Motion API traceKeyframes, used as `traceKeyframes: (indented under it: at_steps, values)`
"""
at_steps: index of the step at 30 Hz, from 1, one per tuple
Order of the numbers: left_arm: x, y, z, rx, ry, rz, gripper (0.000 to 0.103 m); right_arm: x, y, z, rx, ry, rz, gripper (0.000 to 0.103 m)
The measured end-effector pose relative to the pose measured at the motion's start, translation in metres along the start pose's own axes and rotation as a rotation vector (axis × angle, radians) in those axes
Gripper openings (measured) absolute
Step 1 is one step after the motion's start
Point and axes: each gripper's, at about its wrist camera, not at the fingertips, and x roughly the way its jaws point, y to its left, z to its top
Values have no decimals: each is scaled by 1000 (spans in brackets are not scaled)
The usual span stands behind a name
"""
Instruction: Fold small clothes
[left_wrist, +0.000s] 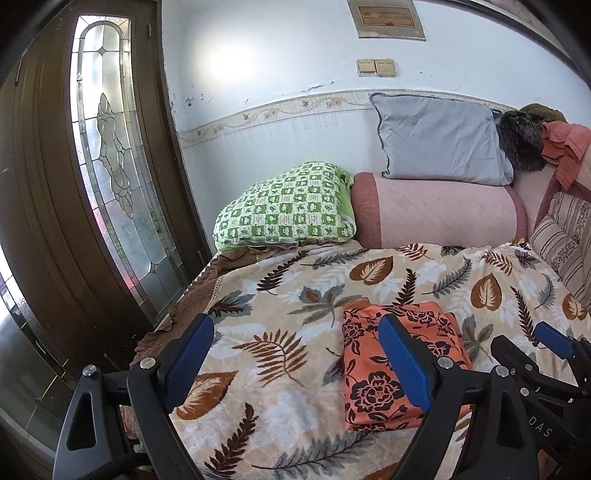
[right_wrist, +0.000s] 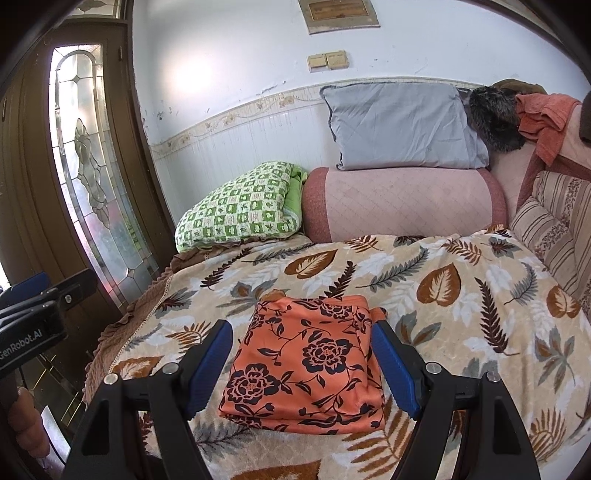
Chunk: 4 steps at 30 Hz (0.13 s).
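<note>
A: Your right gripper: fingers spread wide, released, nothing between the pads. They straddle the folded orange floral garment from above, one finger on each side, neither visibly touching it.

B: And your left gripper?

A: Same posture. Fingers parted and empty. The right-hand finger sits in front of the garment; the left-hand one hangs over the leaf-print blanket.

B: Where does the garment lie?

A: Flat on the blanket that covers the bed, in a neat rectangle near the bed's front edge, closer to your right gripper than your left. Edges look squared; layers stack at the near edge.

B: Further out?

A: At the head of the bed, a green checked pillow toward the left corner, a pink bolster beside it, a grey pillow resting on the bolster. A striped cushion lines the right edge. Wooden door with leaded glass stands left of the bed.
</note>
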Motion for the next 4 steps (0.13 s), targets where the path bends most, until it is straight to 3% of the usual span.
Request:
traceKeyframes:
  at_steps: [4]
  values:
    - [17, -2, -2, 6, 15, -17, 91, 15, -2, -3, 1, 27, -4, 80]
